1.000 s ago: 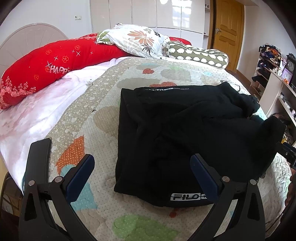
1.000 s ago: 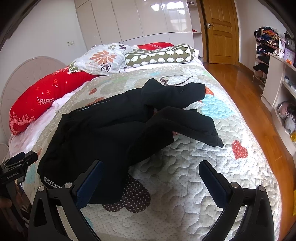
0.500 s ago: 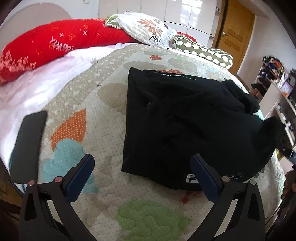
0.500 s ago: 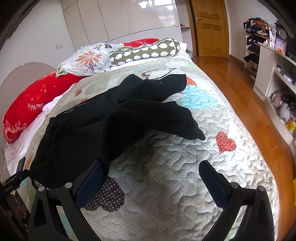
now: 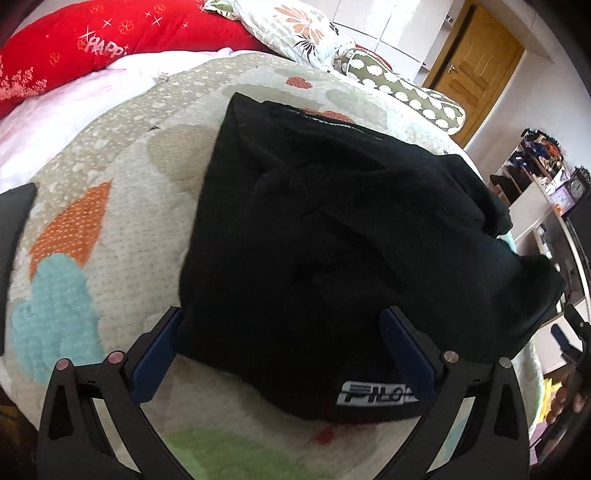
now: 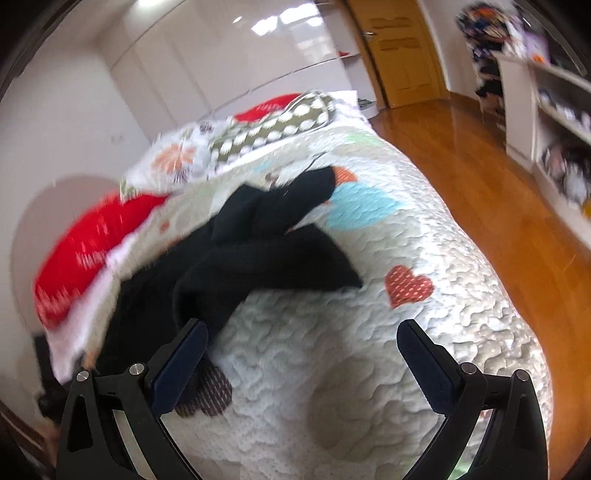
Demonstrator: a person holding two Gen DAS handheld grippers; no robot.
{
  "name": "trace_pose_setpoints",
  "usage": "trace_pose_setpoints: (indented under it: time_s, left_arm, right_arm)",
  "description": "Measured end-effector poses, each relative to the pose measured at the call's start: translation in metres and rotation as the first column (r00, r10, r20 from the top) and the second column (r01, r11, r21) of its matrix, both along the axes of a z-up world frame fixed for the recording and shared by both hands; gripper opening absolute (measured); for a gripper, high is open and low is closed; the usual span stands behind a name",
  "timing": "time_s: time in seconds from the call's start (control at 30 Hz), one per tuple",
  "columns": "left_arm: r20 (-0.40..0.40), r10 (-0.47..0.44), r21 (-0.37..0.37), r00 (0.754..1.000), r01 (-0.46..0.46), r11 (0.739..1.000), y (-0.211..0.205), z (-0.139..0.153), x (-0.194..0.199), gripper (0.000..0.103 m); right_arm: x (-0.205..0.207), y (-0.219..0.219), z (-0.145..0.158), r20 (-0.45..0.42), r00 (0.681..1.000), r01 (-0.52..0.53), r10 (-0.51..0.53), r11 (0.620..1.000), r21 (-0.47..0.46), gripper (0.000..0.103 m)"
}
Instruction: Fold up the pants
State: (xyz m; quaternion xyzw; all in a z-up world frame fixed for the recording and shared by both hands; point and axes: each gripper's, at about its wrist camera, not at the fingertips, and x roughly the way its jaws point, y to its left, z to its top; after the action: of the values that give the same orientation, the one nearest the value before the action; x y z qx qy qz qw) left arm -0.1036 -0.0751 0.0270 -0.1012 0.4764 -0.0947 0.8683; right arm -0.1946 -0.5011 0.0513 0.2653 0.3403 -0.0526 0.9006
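Black pants (image 5: 332, 251) lie crumpled on the patterned quilt (image 5: 110, 258), waistband end with a white logo label (image 5: 373, 393) nearest me. My left gripper (image 5: 280, 332) is open, its jaws straddling the waistband corner just above the fabric. In the right wrist view the pants (image 6: 251, 258) stretch away with both legs splayed toward the pillows. My right gripper (image 6: 303, 343) is open and empty above the bare quilt (image 6: 369, 350), its left finger (image 6: 177, 365) next to the near leg's edge.
A red bolster (image 5: 110, 44), a floral pillow (image 5: 291, 22) and a spotted bolster (image 5: 402, 96) lie at the bed's head. Wood floor (image 6: 480, 177) and white shelves (image 6: 554, 122) are on the right. A wooden door (image 5: 476, 70) is at the back.
My left gripper has moved down and closer, so its jaws now flank the waistband corner. My right gripper has swung right and tilted; its view is blurred by motion.
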Motion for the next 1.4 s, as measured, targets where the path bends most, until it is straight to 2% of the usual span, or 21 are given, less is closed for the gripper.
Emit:
trace_pose_setpoints:
  time_s: [0.1,0.2,0.27,0.3,0.33,0.37,0.4,0.43,0.47,0.5,0.53,0.63,0.77,0.8,0.87,0.93,1.0,1.07,1.2,1.33,1.4]
  left_arm:
    - [-0.006,-0.001,-0.028,1.0,0.001,1.0,-0.003,0.0,0.004,0.103]
    - [-0.004,-0.009,-0.053,1.0,0.009,0.999,-0.005,0.002,0.006,0.103]
    - [-0.001,-0.01,-0.06,1.0,0.01,0.998,-0.005,0.004,0.007,0.097]
    - [0.002,-0.009,-0.057,1.0,0.009,0.998,-0.005,0.004,0.008,0.093]
    - [0.004,-0.008,-0.053,1.0,0.008,0.999,-0.005,0.004,0.009,0.081]
    - [0.002,-0.004,-0.047,1.0,0.004,0.999,-0.004,0.004,0.01,0.068]
    - [0.002,-0.004,-0.055,1.0,0.004,0.998,-0.002,0.004,0.011,0.06]
    - [0.0,-0.01,-0.067,1.0,0.01,0.998,-0.001,0.004,0.012,0.044]
    - [-0.007,-0.016,-0.075,1.0,0.015,0.997,0.001,0.004,0.015,0.03]
    - [-0.014,-0.021,-0.081,1.0,0.019,0.997,0.002,0.004,0.016,0.026]
    - [-0.02,-0.03,-0.096,0.999,0.028,0.995,0.004,0.005,0.017,0.02]
    - [0.006,-0.044,-0.086,0.999,0.045,0.995,0.013,0.017,0.012,0.016]
    - [0.03,-0.06,-0.07,0.998,0.062,0.996,0.035,0.032,0.001,0.018]
    - [0.021,-0.061,-0.06,0.998,0.062,0.996,0.039,0.029,-0.001,0.019]
    - [-0.011,-0.053,-0.016,0.999,0.053,0.998,0.045,0.016,-0.005,0.033]
    - [-0.033,-0.047,0.028,0.998,0.048,0.998,0.049,0.003,-0.011,0.038]
    - [-0.01,-0.05,0.035,0.999,0.051,0.998,0.051,0.004,-0.018,0.04]
    - [0.002,-0.041,0.061,0.999,0.041,0.997,0.056,0.013,-0.021,0.057]
    - [0.045,-0.013,0.09,0.999,0.009,0.996,0.065,0.03,-0.027,0.059]
    - [0.087,-0.015,0.138,0.996,0.003,0.99,0.062,0.044,-0.033,0.059]
    - [0.118,-0.014,0.165,0.993,-0.005,0.986,0.065,0.051,-0.04,0.06]
  right_arm:
    - [0.015,-0.02,-0.018,-0.022,0.998,0.055,-0.052,0.989,0.134,0.103]
    - [0.033,-0.031,-0.042,-0.016,0.998,0.062,-0.061,0.94,0.335,0.103]
    - [0.048,-0.031,-0.048,0.011,0.998,0.057,-0.066,0.922,0.384,0.102]
    - [0.055,-0.032,-0.048,0.033,0.997,0.058,-0.076,0.925,0.376,0.095]
    - [0.061,-0.032,-0.049,0.039,0.996,0.059,-0.079,0.928,0.368,0.085]
    - [0.068,-0.033,-0.051,0.021,0.997,0.065,-0.078,0.931,0.359,0.055]
    - [0.074,-0.033,-0.053,0.003,0.998,0.064,-0.069,0.932,0.357,0.023]
    - [0.075,-0.033,-0.053,0.0,0.998,0.065,-0.069,0.934,0.351,0.016]
    - [0.071,-0.032,-0.048,0.014,0.997,0.072,-0.08,0.945,0.32,0.016]
    - [0.064,-0.031,-0.041,0.033,0.996,0.073,-0.086,0.956,0.284,0.015]
    - [0.052,-0.028,-0.029,0.056,0.994,0.075,-0.09,0.971,0.229,0.015]
    - [0.021,-0.026,-0.006,0.077,0.994,0.071,-0.082,0.989,0.129,0.015]
    - [-0.027,-0.018,0.002,0.024,0.998,0.061,-0.061,0.998,0.0,0.016]
    - [-0.034,-0.015,-0.003,-0.011,0.998,0.069,-0.069,0.997,-0.032,0.023]
    - [-0.041,-0.013,-0.021,-0.115,0.989,0.083,-0.096,0.99,-0.115,0.034]
    - [-0.046,-0.018,-0.035,-0.184,0.974,0.103,-0.129,0.984,-0.144,0.043]
    - [-0.054,-0.026,-0.031,-0.165,0.973,0.139,-0.16,0.981,-0.134,0.057]
    - [-0.057,-0.032,-0.019,-0.158,0.967,0.169,-0.198,0.969,-0.18,0.066]
    - [-0.056,-0.036,0.004,-0.118,0.951,0.235,-0.286,0.915,-0.327,0.069]
    - [-0.054,-0.049,0.008,-0.11,0.958,0.23,-0.264,0.939,-0.255,0.069]
    - [-0.046,-0.038,0.005,-0.125,0.967,0.182,-0.221,0.947,-0.264,0.069]
